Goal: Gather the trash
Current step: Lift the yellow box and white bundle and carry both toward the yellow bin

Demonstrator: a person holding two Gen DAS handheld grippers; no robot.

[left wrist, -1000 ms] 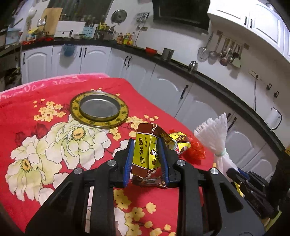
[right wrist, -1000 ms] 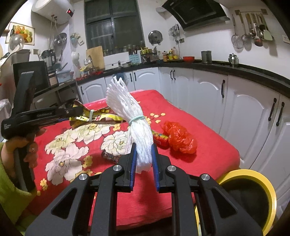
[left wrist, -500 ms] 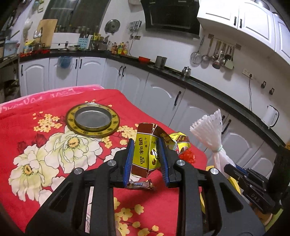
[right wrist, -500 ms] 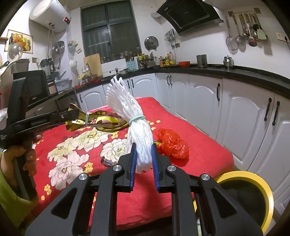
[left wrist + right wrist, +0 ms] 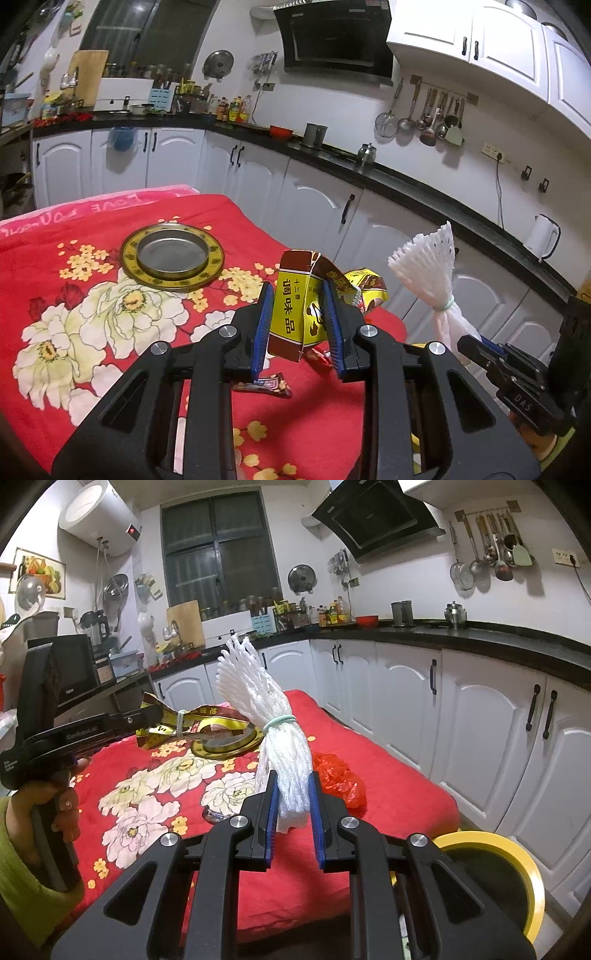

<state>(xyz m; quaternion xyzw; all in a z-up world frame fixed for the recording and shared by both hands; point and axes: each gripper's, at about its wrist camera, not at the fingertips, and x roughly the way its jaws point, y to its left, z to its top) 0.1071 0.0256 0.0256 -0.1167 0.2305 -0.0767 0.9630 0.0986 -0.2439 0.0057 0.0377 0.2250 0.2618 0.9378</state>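
Note:
My left gripper [image 5: 298,325] is shut on a crushed brown and yellow seasoning box [image 5: 295,306], held above the red flowered tablecloth [image 5: 74,266]. My right gripper [image 5: 291,805] is shut on a bundle of white foam netting [image 5: 280,746] tied with a green band; the same bundle [image 5: 432,273] shows at the right of the left wrist view. In the right wrist view the left gripper [image 5: 147,716] holds the box [image 5: 192,720] out over the table. A yellow-rimmed trash bin [image 5: 491,871] stands on the floor below the table's edge at lower right.
On the cloth lie a round gold-rimmed tin lid [image 5: 173,254], a small dark wrapper [image 5: 266,386], a yellow snack bag [image 5: 365,284] and a red plastic bag [image 5: 338,779]. White kitchen cabinets [image 5: 480,738] line the wall behind the table.
Both grippers have risen and drawn back from the table with their loads still held. The small dark wrapper beneath the box has come into view on the cloth.

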